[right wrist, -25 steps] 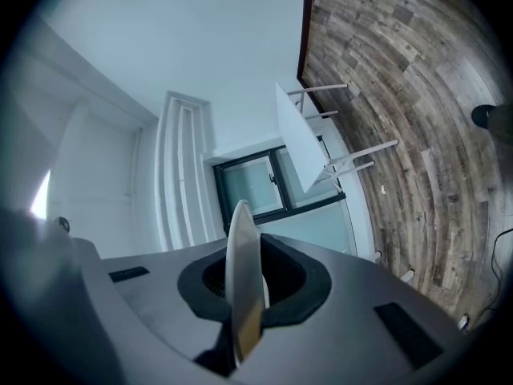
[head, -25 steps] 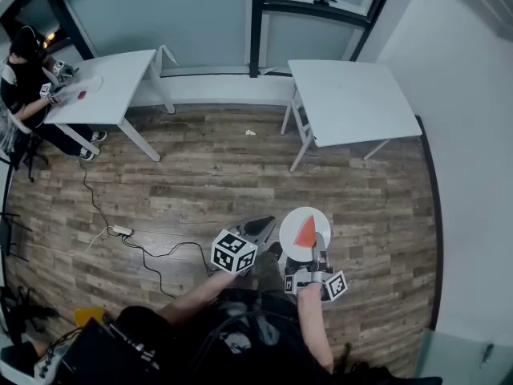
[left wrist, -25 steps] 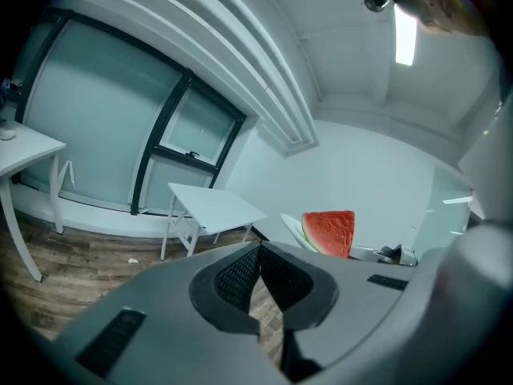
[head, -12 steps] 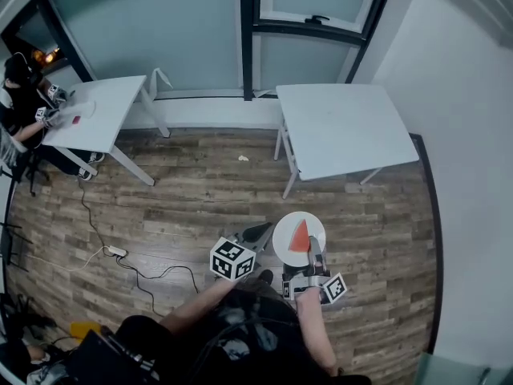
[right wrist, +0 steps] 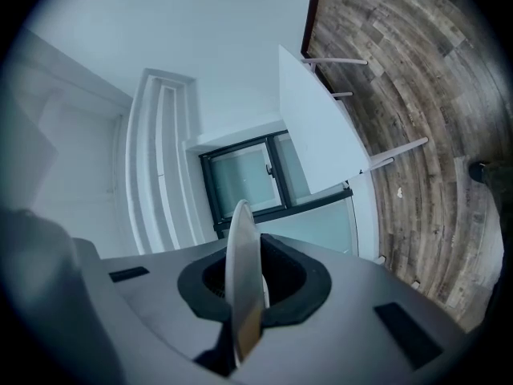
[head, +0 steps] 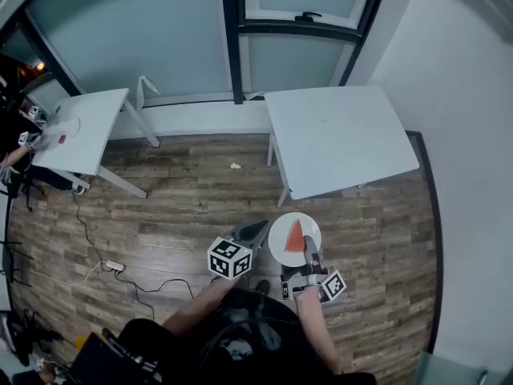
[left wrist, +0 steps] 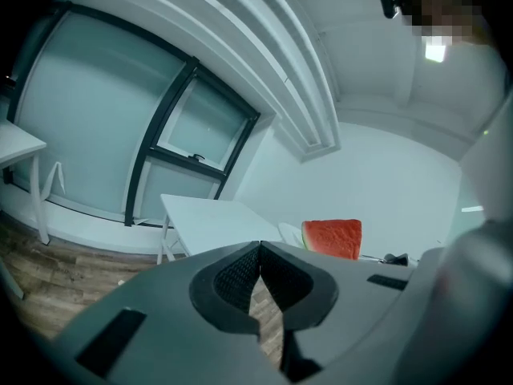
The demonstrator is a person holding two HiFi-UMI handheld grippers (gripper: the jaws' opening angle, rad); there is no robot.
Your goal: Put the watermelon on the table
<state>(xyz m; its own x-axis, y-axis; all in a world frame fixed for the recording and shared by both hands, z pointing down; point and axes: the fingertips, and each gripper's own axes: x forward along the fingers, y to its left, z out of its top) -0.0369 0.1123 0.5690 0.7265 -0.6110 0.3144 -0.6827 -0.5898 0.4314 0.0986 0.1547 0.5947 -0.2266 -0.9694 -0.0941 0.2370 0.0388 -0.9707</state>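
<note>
**Between the right fingers, a plate with the watermelon on it, near the desk**

At the tip of the right gripper (right wrist: 244, 299), the fingers (right wrist: 284, 283) are clamped on the rim of a white plate (right wrist: 243, 247), which stands edge-on between them in the right gripper view. From the head view that plate (head: 284, 245) lies roughly level ahead of the right gripper (head: 309, 251). A red wedge of watermelon (head: 296, 237) rests on it, toward the side nearest the fingers. The left gripper (left wrist: 258, 275) has its fingers closed with nothing between them; past them the left gripper view catches the watermelon (left wrist: 333, 237) off to the right. In the head view the left gripper (head: 253, 231) sits just beside the plate, on its left and apart from it.

Plate and watermelon are over the wooden floor (head: 184, 207), just in front of the near edge of a white desk (head: 337, 135) whose top is bare. That desk (left wrist: 212, 215) stands against a wall with a dark-framed window (head: 304, 14). A second white desk (head: 76, 131) stands well apart at the far left, and a cable with a power strip (head: 112, 266) trails over the floor.
</note>
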